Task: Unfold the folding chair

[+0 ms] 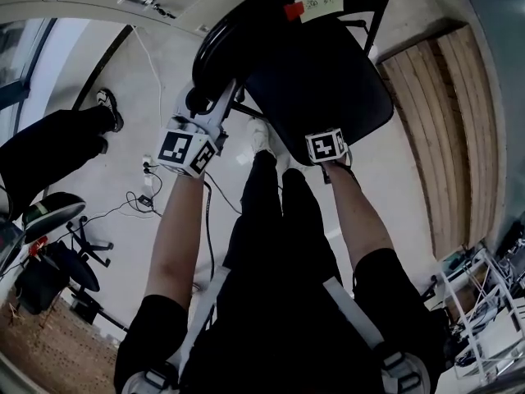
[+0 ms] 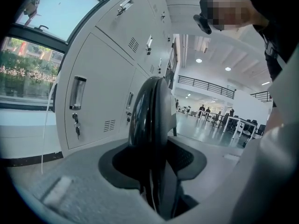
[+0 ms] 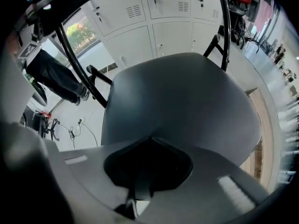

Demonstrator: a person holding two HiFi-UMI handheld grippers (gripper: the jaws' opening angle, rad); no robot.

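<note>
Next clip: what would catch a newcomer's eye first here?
A black folding chair fills the top of the head view, right in front of the person. The left gripper is clamped on its backrest rim, the right gripper on the front edge of the seat. Behind it stand white lockers.

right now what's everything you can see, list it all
chair: one, black, ahead
label: one, pale, on chair's back
tag: one, red, beside label
lockers: several, white, behind chair
cables: a few, black and white, floor left
wood strip: one, brown, floor right
bystander: one, black clothes, left
rack: one, white, lower right
left gripper: one, grey, shut on chair's back rim
right gripper: one, grey, shut on chair's front edge
arms: two, behind grippers
legs: two, black trousers, centre
</note>
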